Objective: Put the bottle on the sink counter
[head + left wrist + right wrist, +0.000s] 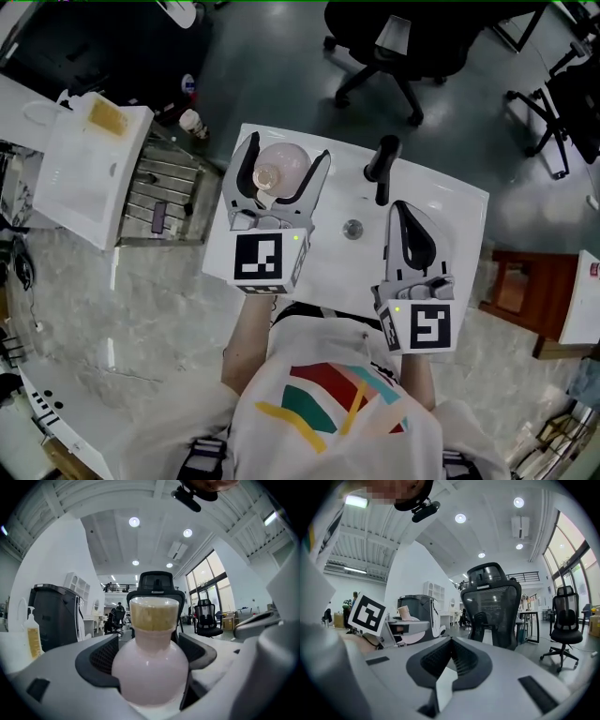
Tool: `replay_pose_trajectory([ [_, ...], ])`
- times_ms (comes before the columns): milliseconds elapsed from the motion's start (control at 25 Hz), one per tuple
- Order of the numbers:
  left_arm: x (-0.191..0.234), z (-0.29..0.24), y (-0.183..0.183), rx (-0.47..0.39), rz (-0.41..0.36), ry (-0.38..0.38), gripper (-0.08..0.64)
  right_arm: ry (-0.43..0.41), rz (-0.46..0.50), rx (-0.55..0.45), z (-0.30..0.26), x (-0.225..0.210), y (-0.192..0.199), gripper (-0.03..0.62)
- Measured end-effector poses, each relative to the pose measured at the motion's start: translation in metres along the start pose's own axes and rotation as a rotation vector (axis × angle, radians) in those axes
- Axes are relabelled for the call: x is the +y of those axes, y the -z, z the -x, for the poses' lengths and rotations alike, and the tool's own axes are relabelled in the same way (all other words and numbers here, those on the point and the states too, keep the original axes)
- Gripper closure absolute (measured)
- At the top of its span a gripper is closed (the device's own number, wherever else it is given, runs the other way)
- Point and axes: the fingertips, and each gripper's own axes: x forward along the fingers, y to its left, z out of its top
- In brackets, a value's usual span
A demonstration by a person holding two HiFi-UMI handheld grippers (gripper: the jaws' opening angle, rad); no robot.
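Observation:
A round pale pink bottle [277, 167] with a cork-coloured cap stands upright between the fingers of my left gripper [286, 155], which is shut on its belly. It is over the left part of the white sink counter [319, 258]; I cannot tell whether its base touches. In the left gripper view the bottle [151, 667] fills the space between the jaws of the left gripper [151, 651]. My right gripper [401, 211] is shut and empty over the counter's right side, near the black tap [382, 165]. In the right gripper view the right gripper [451, 651] has its jaws closed together.
A drain [352, 228] sits in the basin between the two grippers. A metal dish rack [161, 192] and a white board [86, 173] lie left of the counter. A brown cabinet [516, 292] stands at the right. Black office chairs [394, 47] are beyond.

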Motion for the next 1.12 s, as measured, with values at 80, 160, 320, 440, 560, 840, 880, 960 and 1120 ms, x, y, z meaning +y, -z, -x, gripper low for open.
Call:
replay_pose_trajectory([
  [80, 0.013, -0.008, 0.01, 0.027, -0.02, -0.027, 0.166, -0.014, 0.001, 0.008, -0.004, 0.003, 0.002, 0.58],
  [160, 0.025, -0.015, 0.022, 0.056, -0.037, -0.052, 0.166, -0.024, 0.003, 0.018, -0.006, 0.004, 0.004, 0.58],
  [320, 0.047, -0.029, 0.048, 0.103, -0.034, -0.086, 0.166, -0.02, 0.018, 0.048, -0.008, 0.001, 0.008, 0.58],
  [440, 0.061, -0.037, 0.066, 0.132, -0.038, -0.099, 0.166, -0.022, 0.009, 0.071, -0.011, 0.006, 0.015, 0.58],
  [560, 0.071, -0.044, 0.082, 0.155, -0.039, -0.107, 0.166, -0.028, 0.011, 0.098, -0.013, 0.012, 0.023, 0.58],
  [840, 0.083, -0.064, 0.12, 0.219, -0.022, -0.109, 0.166, -0.038, 0.025, 0.16, -0.017, 0.014, 0.038, 0.58],
  [880, 0.084, -0.066, 0.126, 0.227, -0.021, -0.105, 0.166, -0.038, 0.027, 0.169, -0.017, 0.016, 0.042, 0.58],
  [960, 0.088, -0.068, 0.138, 0.245, -0.024, -0.103, 0.166, -0.045, 0.027, 0.183, -0.017, 0.023, 0.049, 0.58],
  [1120, 0.101, -0.071, 0.158, 0.28, -0.019, -0.119, 0.166, -0.061, 0.027, 0.2, -0.018, 0.034, 0.056, 0.58],
])
